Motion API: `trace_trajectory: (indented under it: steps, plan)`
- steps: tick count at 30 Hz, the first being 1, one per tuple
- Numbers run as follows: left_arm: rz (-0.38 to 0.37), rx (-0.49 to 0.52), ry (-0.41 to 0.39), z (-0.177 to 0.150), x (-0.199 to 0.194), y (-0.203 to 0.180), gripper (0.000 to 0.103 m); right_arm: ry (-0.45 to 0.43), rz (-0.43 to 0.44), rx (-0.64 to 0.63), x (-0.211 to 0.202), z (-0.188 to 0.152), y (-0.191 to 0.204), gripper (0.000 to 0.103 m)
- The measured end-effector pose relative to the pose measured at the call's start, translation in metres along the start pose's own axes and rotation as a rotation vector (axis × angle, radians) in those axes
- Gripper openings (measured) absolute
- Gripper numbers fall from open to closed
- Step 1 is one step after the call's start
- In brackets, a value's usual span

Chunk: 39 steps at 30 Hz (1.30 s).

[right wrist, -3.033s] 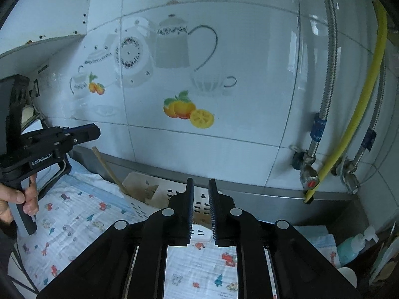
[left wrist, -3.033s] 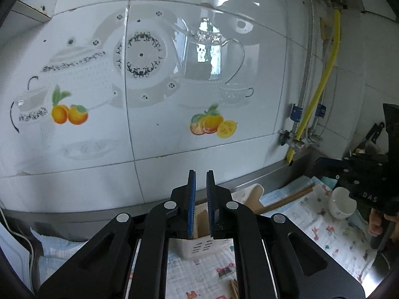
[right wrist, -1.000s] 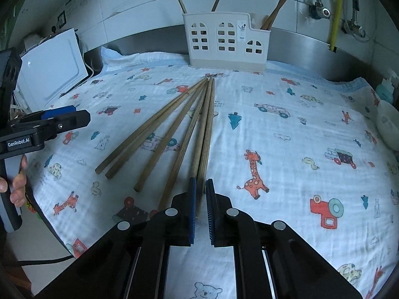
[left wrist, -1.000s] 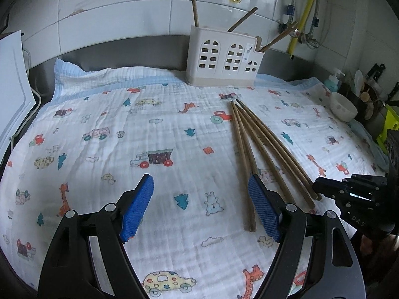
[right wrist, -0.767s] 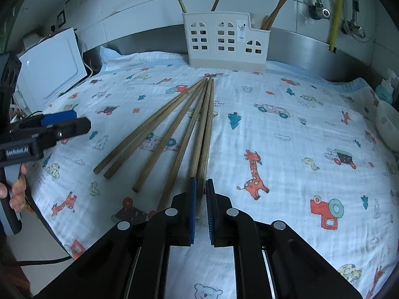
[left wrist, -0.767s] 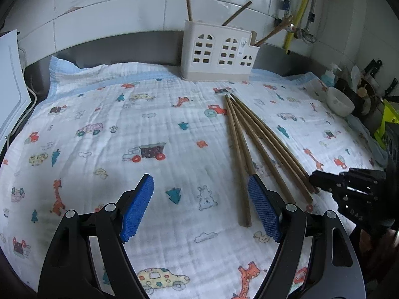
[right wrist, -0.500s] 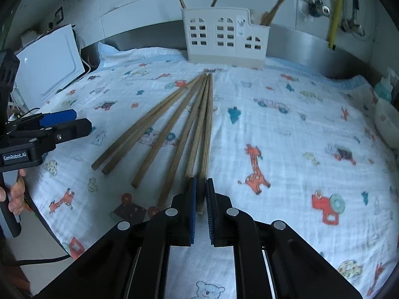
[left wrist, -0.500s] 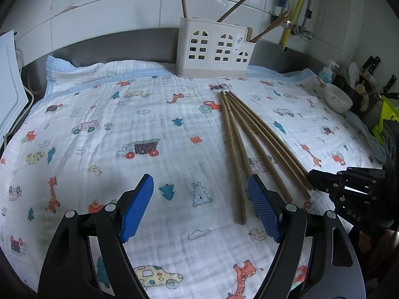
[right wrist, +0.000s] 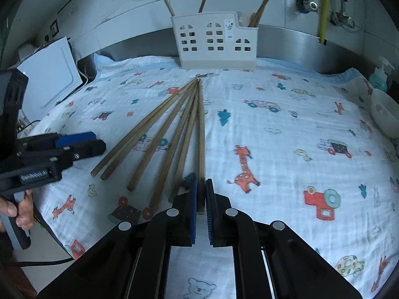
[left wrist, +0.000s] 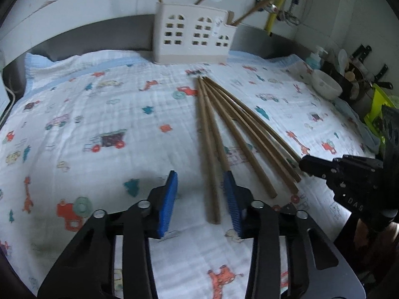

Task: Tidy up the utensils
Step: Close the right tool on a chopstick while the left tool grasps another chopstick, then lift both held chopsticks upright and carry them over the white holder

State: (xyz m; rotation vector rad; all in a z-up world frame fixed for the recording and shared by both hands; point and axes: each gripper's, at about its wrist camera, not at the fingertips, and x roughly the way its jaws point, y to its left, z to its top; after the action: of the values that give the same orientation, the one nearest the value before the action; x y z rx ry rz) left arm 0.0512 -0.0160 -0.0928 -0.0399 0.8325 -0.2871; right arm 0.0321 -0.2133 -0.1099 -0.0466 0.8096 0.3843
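Observation:
Several long wooden chopsticks (left wrist: 232, 124) lie fanned out on a printed cloth (left wrist: 99, 114), tips meeting near a white utensil holder (left wrist: 192, 38) at the back wall. My left gripper (left wrist: 200, 182) is open, its blue pads on either side of the near end of the leftmost chopstick (left wrist: 208, 154). In the right wrist view the chopsticks (right wrist: 174, 127) fan toward me. My right gripper (right wrist: 201, 186) is nearly shut over the near end of the rightmost chopstick (right wrist: 201, 134); a grip cannot be confirmed. The holder (right wrist: 217, 41) holds a few upright sticks.
A white bowl (left wrist: 326, 84) sits at the cloth's right edge, with a soap bottle (left wrist: 315, 56) and dark kitchenware behind. A white appliance (right wrist: 49, 79) stands at the left. Yellow and metal pipes (right wrist: 324, 5) run down the tiled wall.
Both grippers tilted down from the wall to the cloth. My left gripper moved right and narrowed around the leftmost chopstick's end. My right gripper moved forward onto the rightmost chopstick's end.

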Motion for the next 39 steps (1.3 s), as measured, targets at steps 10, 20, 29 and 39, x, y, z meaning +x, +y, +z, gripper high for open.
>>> trace_trajectory:
  steps: [10,20,29,39]
  plan:
    - [0.033,0.007,0.022,0.002,0.017,-0.004,0.020,-0.065,0.010,-0.008,-0.020,0.012,0.000,0.006]
    - [0.062,-0.001,0.003,0.002,0.019,-0.012,0.012,-0.097,0.015,-0.009,-0.029,0.018,-0.001,0.007]
    - [0.061,0.000,0.004,0.004,0.023,-0.012,0.007,-0.133,0.010,-0.021,-0.041,0.028,0.001,0.007]
    - [0.026,-0.022,0.017,0.007,0.024,-0.007,0.005,-0.164,0.005,-0.036,-0.053,0.037,0.001,0.007]
